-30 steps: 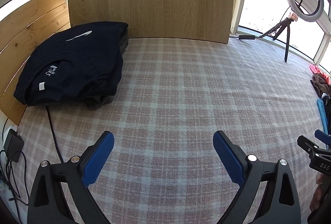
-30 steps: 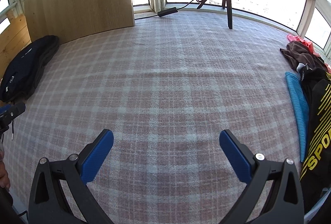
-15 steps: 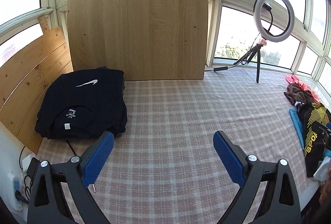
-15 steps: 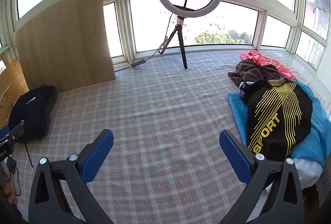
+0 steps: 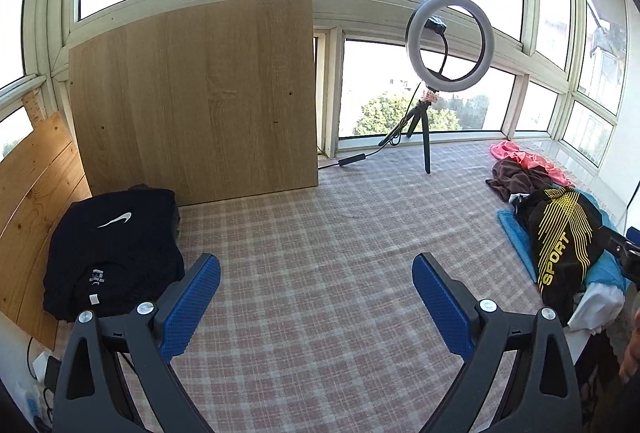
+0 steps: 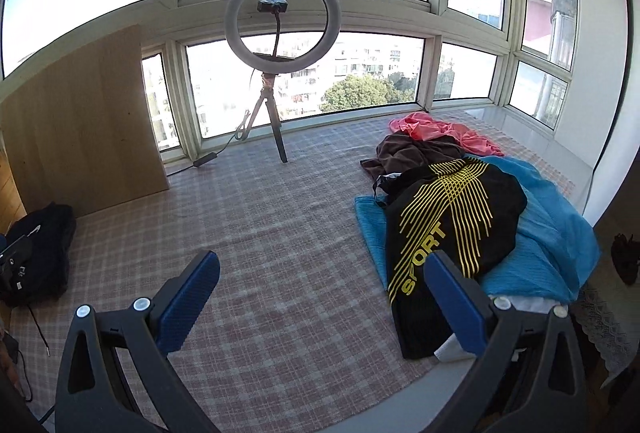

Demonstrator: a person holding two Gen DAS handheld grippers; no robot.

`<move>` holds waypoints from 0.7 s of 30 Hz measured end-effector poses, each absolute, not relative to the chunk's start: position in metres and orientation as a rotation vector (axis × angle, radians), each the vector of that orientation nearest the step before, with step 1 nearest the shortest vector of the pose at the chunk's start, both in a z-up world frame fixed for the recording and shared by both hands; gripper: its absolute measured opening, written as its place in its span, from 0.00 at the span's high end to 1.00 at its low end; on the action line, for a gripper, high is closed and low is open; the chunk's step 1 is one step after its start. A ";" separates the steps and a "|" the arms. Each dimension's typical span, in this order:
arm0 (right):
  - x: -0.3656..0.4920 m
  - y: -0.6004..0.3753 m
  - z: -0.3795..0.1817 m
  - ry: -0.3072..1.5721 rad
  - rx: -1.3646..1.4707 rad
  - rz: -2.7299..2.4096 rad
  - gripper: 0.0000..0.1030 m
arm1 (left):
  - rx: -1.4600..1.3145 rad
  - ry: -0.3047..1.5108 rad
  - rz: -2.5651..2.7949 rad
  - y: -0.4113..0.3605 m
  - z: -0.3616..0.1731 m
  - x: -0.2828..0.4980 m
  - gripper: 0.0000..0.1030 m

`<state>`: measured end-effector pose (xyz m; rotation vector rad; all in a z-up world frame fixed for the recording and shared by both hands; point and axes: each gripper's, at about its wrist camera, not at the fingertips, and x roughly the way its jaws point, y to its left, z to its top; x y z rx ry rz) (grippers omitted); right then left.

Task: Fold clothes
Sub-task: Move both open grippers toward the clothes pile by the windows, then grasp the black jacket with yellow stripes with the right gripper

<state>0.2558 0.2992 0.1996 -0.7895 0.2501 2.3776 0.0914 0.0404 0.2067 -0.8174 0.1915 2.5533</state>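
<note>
A folded dark navy shirt (image 5: 114,253) with a white swoosh lies on a stack at the left of the plaid-covered surface (image 5: 320,253); the same stack (image 6: 38,253) shows at the far left of the right wrist view. At the right lies a heap of unfolded clothes: a black shirt with yellow stripes and "SPORT" (image 6: 448,225) on top, over a blue garment (image 6: 552,233), with a brown one (image 6: 412,153) and a pink one (image 6: 440,131) behind. My left gripper (image 5: 316,265) is open above the cloth. My right gripper (image 6: 322,265) is open too, its right finger beside the black shirt.
A ring light on a tripod (image 6: 280,53) stands at the back by the windows, its cable (image 5: 360,157) trailing left. A wooden board (image 5: 200,101) leans at the back left, with planks (image 5: 36,201) along the left edge. Plugs and cables (image 5: 36,389) lie at the lower left.
Both grippers have pulled back and tilted up, so the windows, ring light and clothes heap have come into view. The folded navy shirt stays in place. Both stay open.
</note>
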 end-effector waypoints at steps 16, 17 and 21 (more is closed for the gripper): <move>0.320 0.479 0.185 0.338 -0.759 2.217 0.00 | -0.785 0.193 2.451 0.178 0.208 0.112 0.06; 0.323 0.495 0.184 0.355 -0.760 2.212 0.00 | -0.789 0.198 2.448 0.190 0.207 0.114 0.06; 0.326 0.555 0.174 0.359 -0.785 2.196 0.00 | -0.800 0.207 2.440 0.235 0.204 0.121 0.06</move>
